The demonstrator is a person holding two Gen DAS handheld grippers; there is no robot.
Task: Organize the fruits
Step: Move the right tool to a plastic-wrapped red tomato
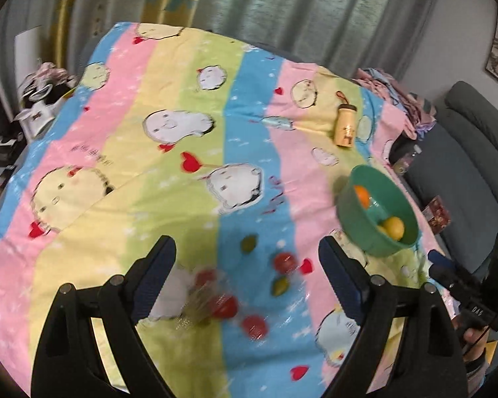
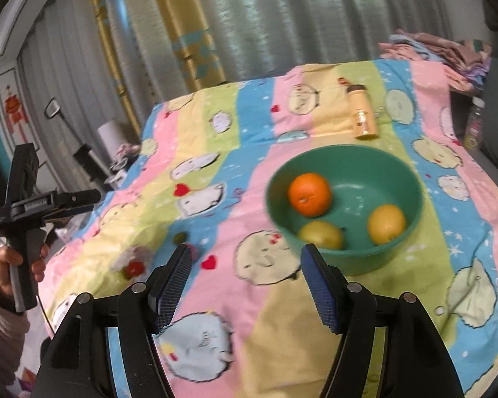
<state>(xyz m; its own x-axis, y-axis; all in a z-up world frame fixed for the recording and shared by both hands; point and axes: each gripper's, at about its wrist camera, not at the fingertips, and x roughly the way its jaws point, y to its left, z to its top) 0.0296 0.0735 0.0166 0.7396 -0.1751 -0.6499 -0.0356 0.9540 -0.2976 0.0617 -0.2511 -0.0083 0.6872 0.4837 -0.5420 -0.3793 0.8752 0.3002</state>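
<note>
With fingers spread and empty, the left gripper hovers nearest the loose red and green fruits lying just ahead between its fingers, while the equally open right gripper faces the bowl ahead-right, three fruits inside.

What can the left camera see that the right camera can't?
Only the left wrist view shows the whole pile of small loose fruits: red ones and green ones lying on the blanket, blurry.

Only the right wrist view shows all three fruits in the bowl: an orange, a yellow fruit and a yellow-green one.

Both show the green bowl, the striped cartoon blanket and a small yellow bottle.
</note>
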